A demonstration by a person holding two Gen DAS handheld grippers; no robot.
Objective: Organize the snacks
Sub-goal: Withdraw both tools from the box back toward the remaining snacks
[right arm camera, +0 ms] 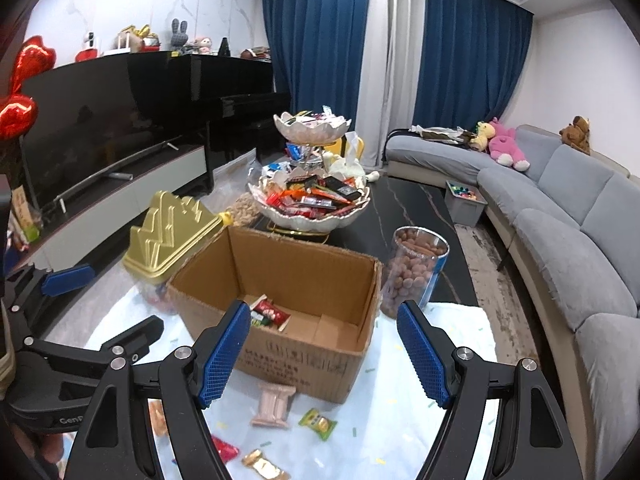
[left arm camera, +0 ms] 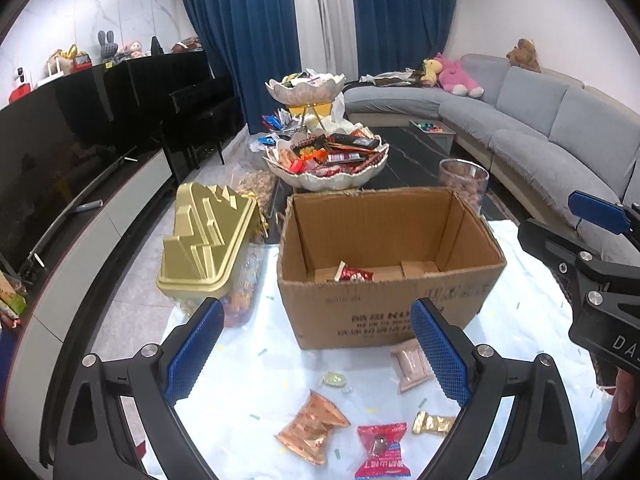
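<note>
An open cardboard box [left arm camera: 384, 300] [right arm camera: 304, 364] stands on the white cloth and holds a red snack packet [left arm camera: 354, 274] [right arm camera: 270, 314]. Loose snacks lie in front of it: a pink packet [left arm camera: 410, 364] [right arm camera: 274, 404], a green candy [left arm camera: 334, 380] [right arm camera: 319, 424], an orange packet [left arm camera: 312, 428], a red candy [left arm camera: 382, 452] and a gold candy [left arm camera: 434, 424] [right arm camera: 262, 464]. My left gripper [left arm camera: 316, 356] is open and empty above the loose snacks. My right gripper [right arm camera: 324, 354] is open and empty, just in front of the box.
A gold-lidded jar [left arm camera: 208, 248] [right arm camera: 168, 236] stands left of the box. A clear jar of nuts [left arm camera: 464, 184] [right arm camera: 414, 272] stands behind right. A two-tier snack dish [left arm camera: 326, 160] [right arm camera: 310, 200] sits farther back. A TV stands left, a grey sofa [right arm camera: 560, 216] right.
</note>
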